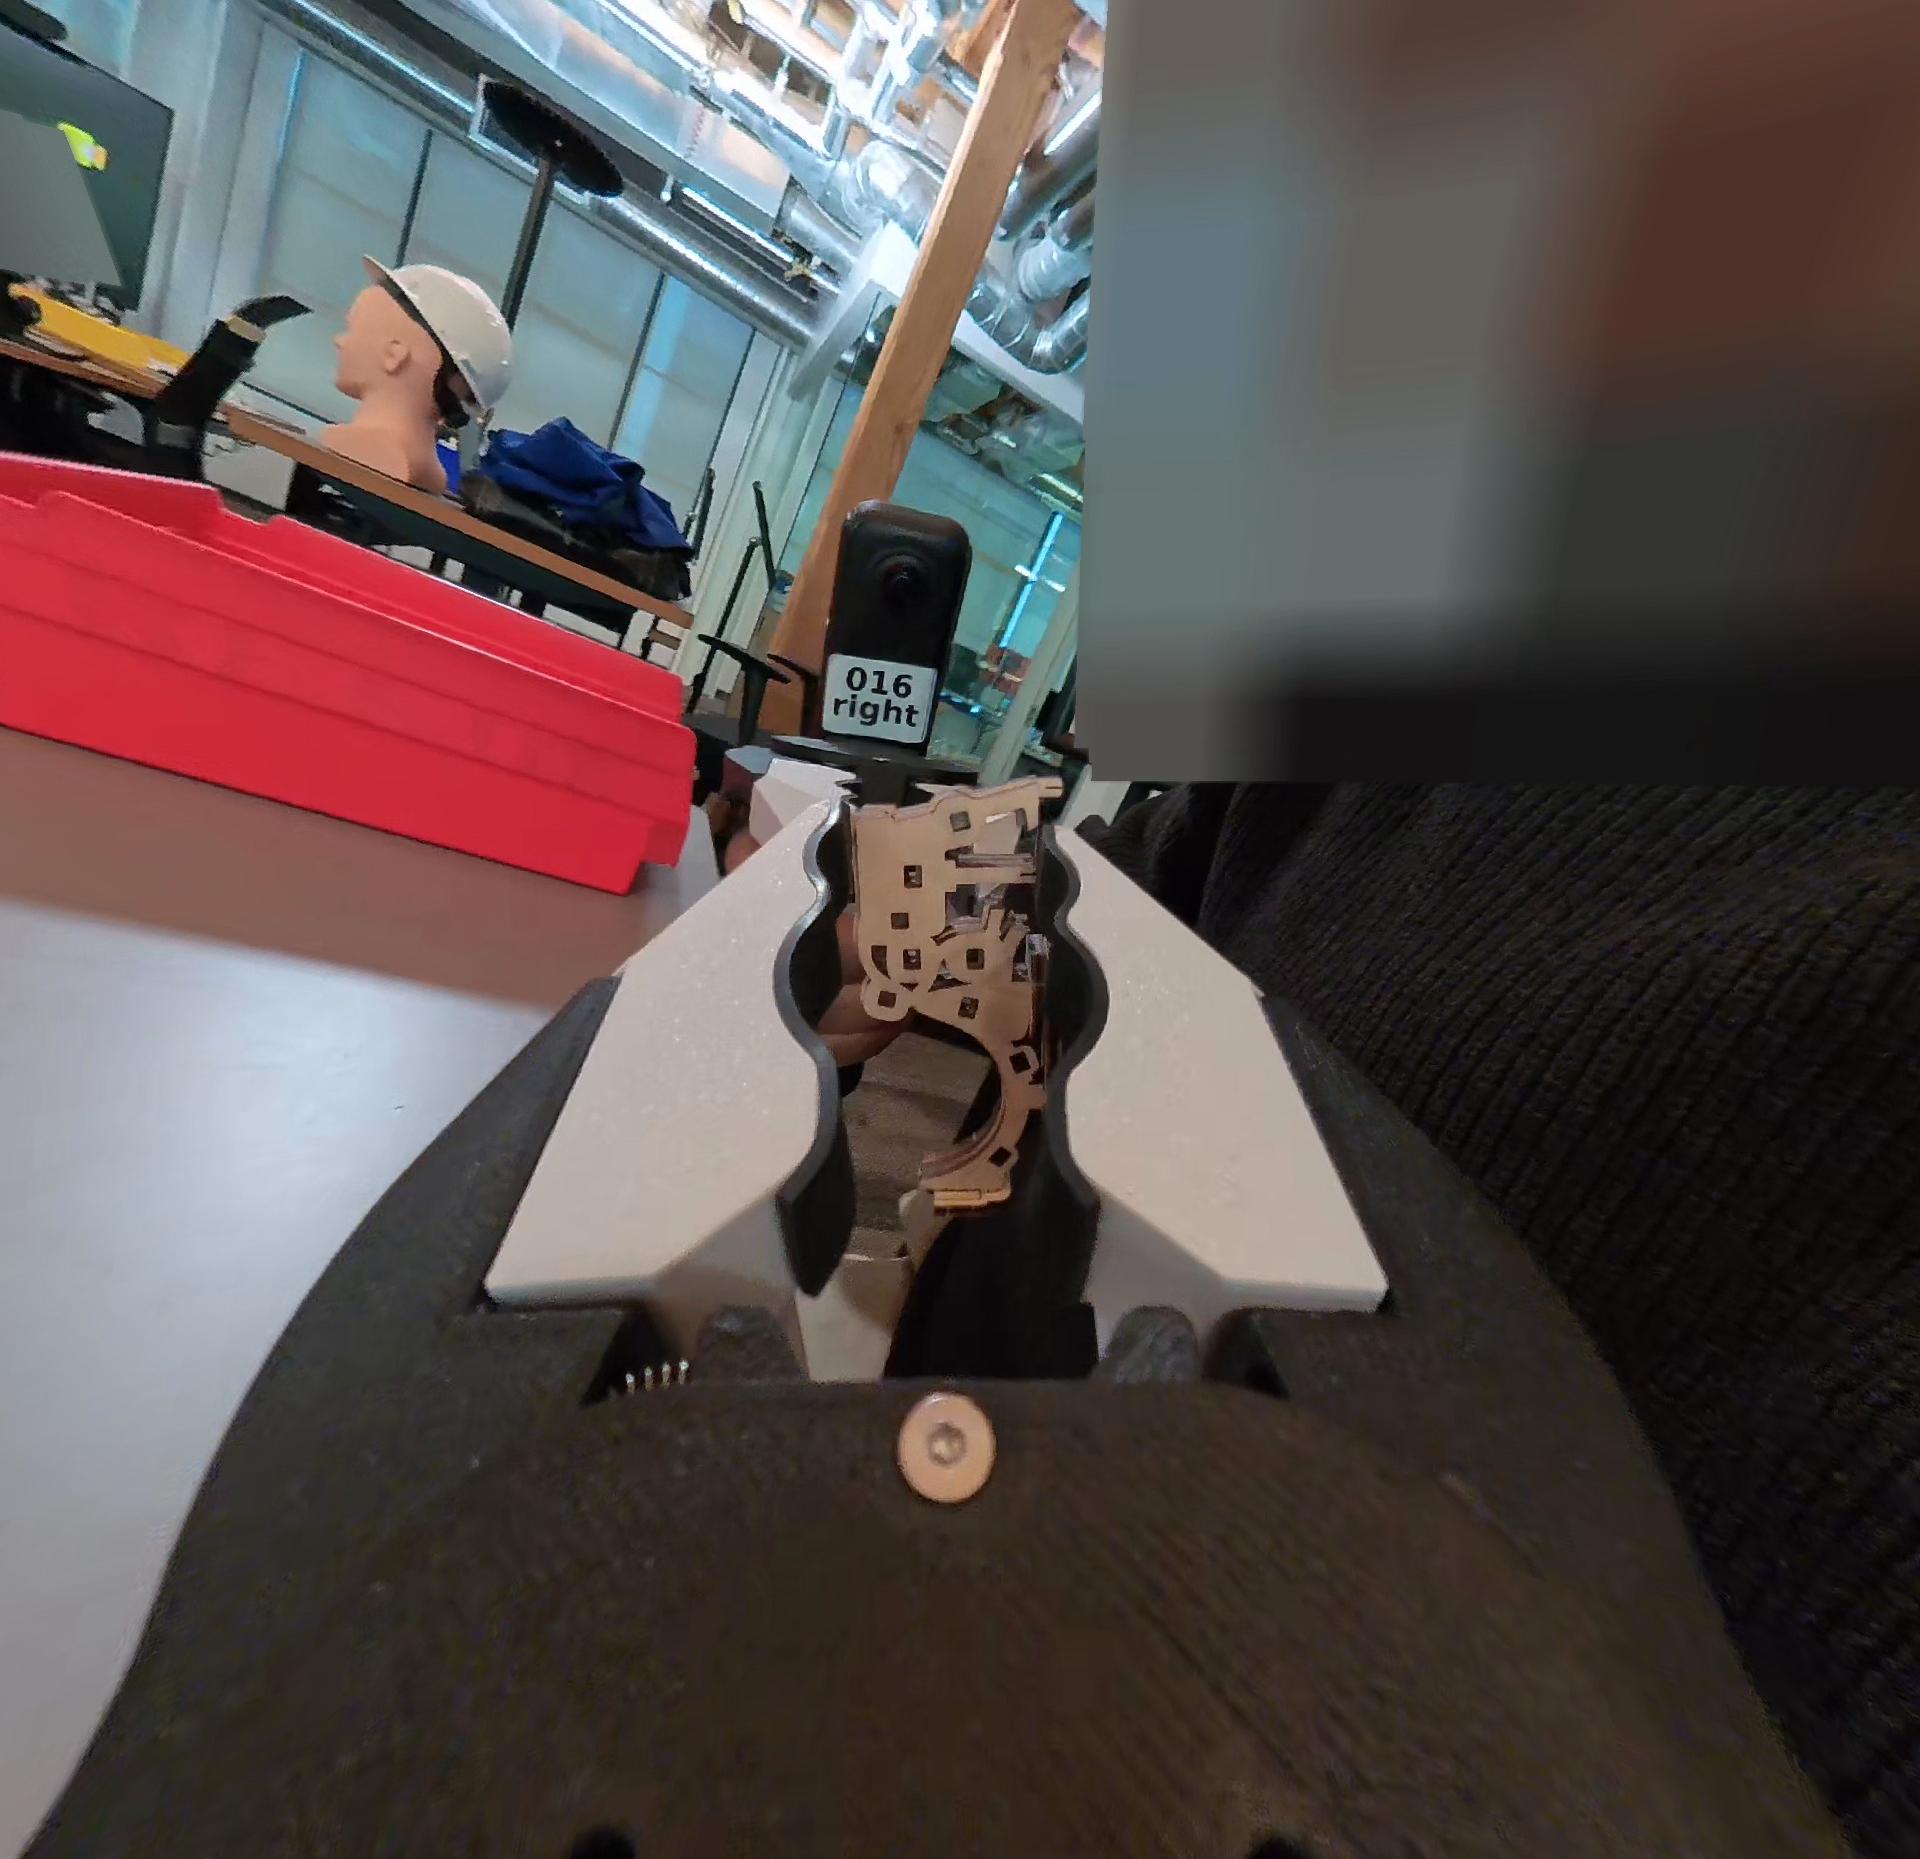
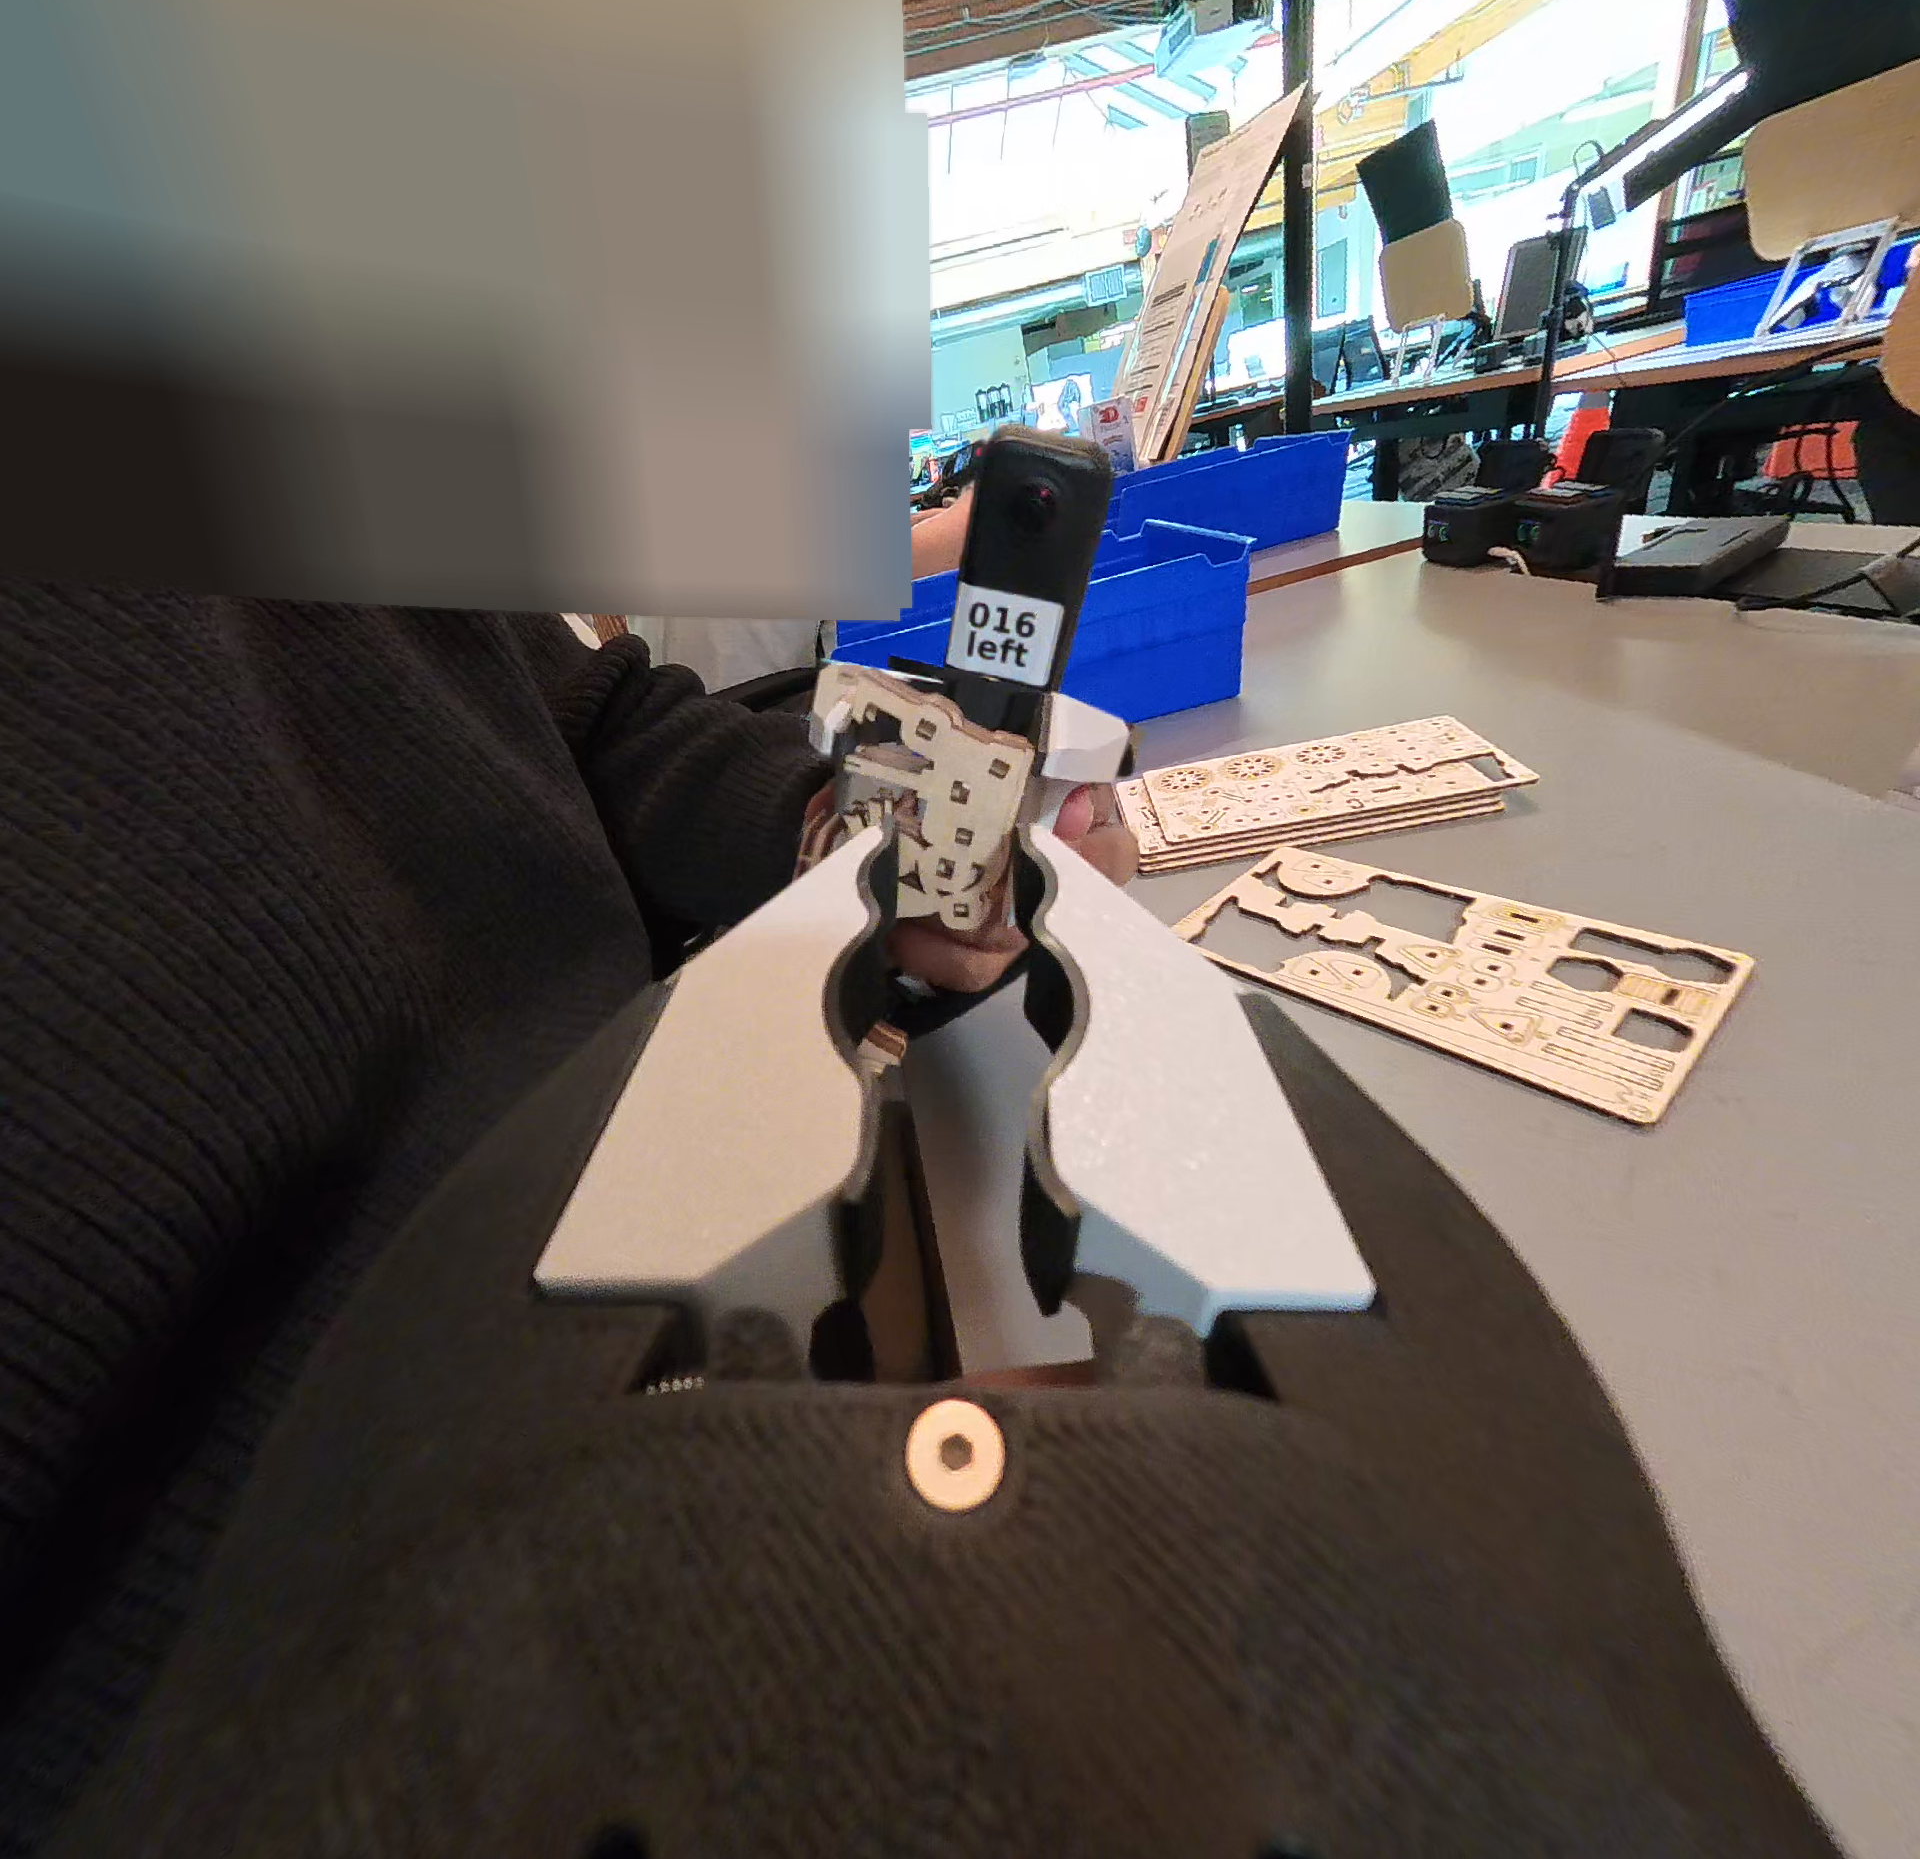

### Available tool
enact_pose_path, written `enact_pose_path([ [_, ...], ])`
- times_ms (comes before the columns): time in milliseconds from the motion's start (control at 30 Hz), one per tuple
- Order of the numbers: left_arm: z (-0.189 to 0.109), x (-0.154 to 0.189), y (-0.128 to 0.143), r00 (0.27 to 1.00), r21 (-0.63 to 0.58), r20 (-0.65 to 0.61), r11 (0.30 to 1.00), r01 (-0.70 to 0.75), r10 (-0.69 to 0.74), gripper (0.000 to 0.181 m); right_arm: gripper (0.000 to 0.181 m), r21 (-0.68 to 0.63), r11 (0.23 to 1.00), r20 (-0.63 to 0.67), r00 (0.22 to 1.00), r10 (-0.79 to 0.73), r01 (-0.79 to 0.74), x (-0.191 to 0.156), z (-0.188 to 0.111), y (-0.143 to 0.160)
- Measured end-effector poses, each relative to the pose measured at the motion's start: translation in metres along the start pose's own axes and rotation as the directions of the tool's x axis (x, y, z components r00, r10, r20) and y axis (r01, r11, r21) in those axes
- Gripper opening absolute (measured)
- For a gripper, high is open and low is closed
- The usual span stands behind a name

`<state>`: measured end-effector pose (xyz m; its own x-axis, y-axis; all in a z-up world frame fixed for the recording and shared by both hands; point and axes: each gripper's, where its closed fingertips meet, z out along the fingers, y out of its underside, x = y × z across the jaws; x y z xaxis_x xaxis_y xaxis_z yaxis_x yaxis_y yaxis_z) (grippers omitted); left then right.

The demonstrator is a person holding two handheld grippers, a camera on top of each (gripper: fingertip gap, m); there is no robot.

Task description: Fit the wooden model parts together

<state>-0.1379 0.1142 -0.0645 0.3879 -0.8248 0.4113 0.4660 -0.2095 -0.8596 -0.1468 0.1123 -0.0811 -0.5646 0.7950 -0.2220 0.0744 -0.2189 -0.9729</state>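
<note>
Left wrist view: left gripper fingers clamped on the wooden model, held upright above the worktop; right gripper meets it from the far side. Red tray far left. Right wrist view: right gripper fingers closed on the same wooden model. Right of it, a punched part sheet; farther, stacked part sheets, then blue bins.
</note>
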Motion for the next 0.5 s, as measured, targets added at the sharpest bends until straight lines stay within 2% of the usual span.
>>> enact_pose_path([
  [167, 0.0003, 0.0021, -0.0025, 0.996, 0.042, -0.038, 0.996, 0.081, -0.079, 0.033, 0.031, -0.006, 0.998, -0.002, 0.998, 0.056, -0.056, 0.0005, 0.0039, 0.0030],
  [500, 0.0020, 0.0028, -0.0008, 0.990, 0.053, -0.063, 0.990, 0.132, -0.129, 0.032, 0.025, 0.035, 0.989, 0.010, 0.989, 0.144, -0.144, 0.0018, 0.0034, -0.0030],
])
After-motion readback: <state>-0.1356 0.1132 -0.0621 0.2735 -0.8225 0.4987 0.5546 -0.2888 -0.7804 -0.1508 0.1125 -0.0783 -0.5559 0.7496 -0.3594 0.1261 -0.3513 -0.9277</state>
